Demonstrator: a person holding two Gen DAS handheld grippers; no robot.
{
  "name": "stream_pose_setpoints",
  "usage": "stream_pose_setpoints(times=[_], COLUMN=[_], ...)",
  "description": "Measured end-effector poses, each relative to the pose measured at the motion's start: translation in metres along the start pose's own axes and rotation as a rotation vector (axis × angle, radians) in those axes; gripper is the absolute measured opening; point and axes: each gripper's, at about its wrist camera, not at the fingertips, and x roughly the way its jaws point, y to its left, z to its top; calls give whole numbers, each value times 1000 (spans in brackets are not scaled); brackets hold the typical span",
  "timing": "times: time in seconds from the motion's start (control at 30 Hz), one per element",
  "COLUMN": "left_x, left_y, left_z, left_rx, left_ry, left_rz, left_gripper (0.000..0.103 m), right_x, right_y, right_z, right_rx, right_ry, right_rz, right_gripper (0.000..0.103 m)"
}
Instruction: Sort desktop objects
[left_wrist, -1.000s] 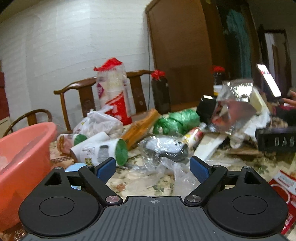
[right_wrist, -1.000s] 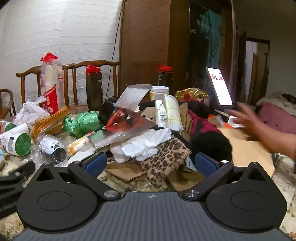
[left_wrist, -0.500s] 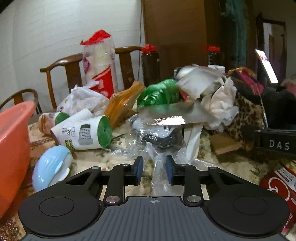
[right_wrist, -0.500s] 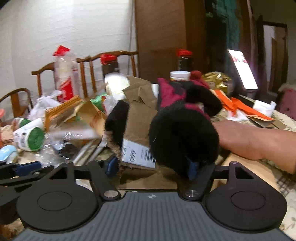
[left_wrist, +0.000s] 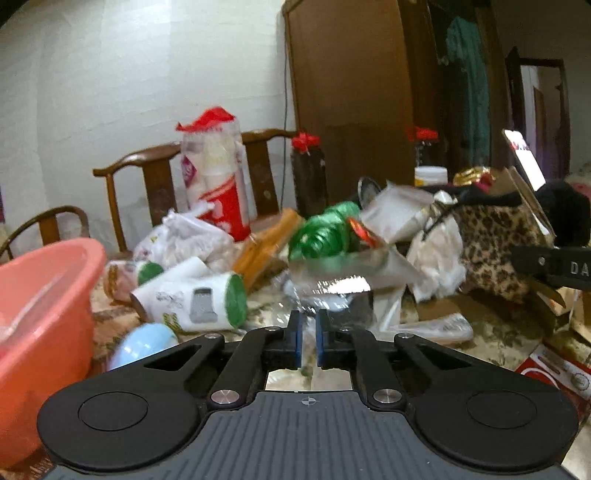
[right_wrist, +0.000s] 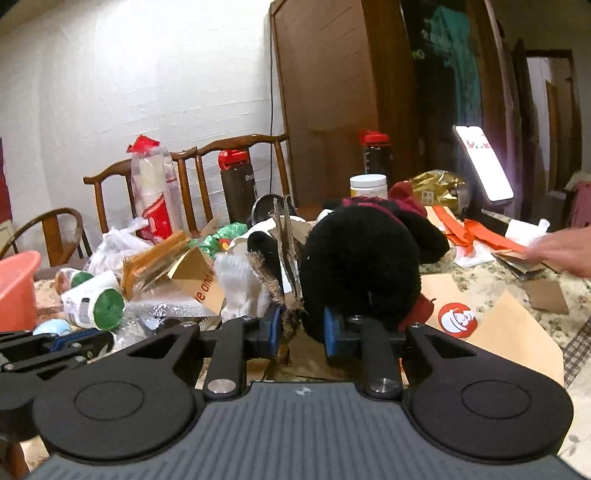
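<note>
Desktop objects lie heaped on the worktop (left_wrist: 498, 347). The left gripper (left_wrist: 308, 343) has just been closing on a crinkled clear plastic wrapper (left_wrist: 325, 291); the right gripper (right_wrist: 300, 328), also closing, now pinches a black plush toy (right_wrist: 362, 258) with torn cardboard (right_wrist: 290, 236). Both pickups look begun.

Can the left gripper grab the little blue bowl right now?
Probably not yet. The left gripper is shut on clear plastic wrap; the blue bowl lies uncovered just beside it, so it must let go first.

Glossy plastic basin (left_wrist: 55, 280), fuzzy black plush (right_wrist: 362, 254), wooden chair (left_wrist: 147, 170)
</note>
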Motion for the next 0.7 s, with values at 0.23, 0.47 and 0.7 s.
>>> stream_pose_setpoints(times=[0.23,0.47,0.7], left_x=[-18,-19,-31], left_y=[8,-13,-27], left_z=[12,5,8], left_rx=[-1,69,113], left_ry=[-47,-43,-113], left_rz=[19,-11,-51], left_gripper=[2,44,86], right_x=[-23,-28,-37], right_y=[-10,-4,-6], right_z=[4,-5,-17], right_rx=[50,-33,-110], right_ry=[-61,-34,-3], right_rz=[72,74,65], right_gripper=[24,24,71])
